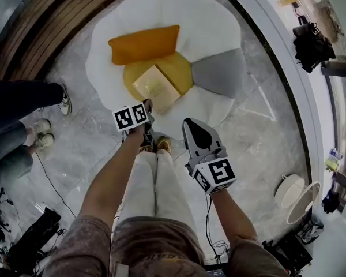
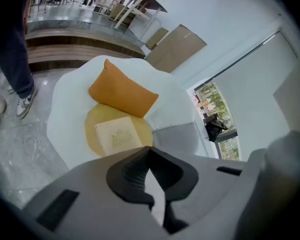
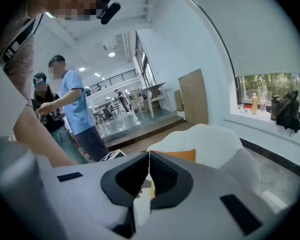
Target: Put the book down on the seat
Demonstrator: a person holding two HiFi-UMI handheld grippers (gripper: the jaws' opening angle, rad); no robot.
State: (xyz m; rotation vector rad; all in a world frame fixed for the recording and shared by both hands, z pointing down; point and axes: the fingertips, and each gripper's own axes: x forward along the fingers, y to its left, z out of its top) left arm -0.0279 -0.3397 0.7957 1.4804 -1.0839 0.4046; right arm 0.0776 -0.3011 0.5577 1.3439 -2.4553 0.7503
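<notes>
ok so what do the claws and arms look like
Both the left claw and right claw have pale grey bodies with black ribbed pads. Each carries a white cube printed with black square markers. Short mottled brownish sleeves.

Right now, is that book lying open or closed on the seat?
Closed. The book lies flat on the yellow seat cushion, only its pale cover showing, no pages spread.

From the book (image 1: 156,87), the orange cushion (image 1: 144,44) blocks you at 12 o'clock, the grey cushion (image 1: 219,72) at 2; bare seat (image 1: 101,68) lies open at 9, bystanders' legs (image 1: 23,100) beyond it.
</notes>
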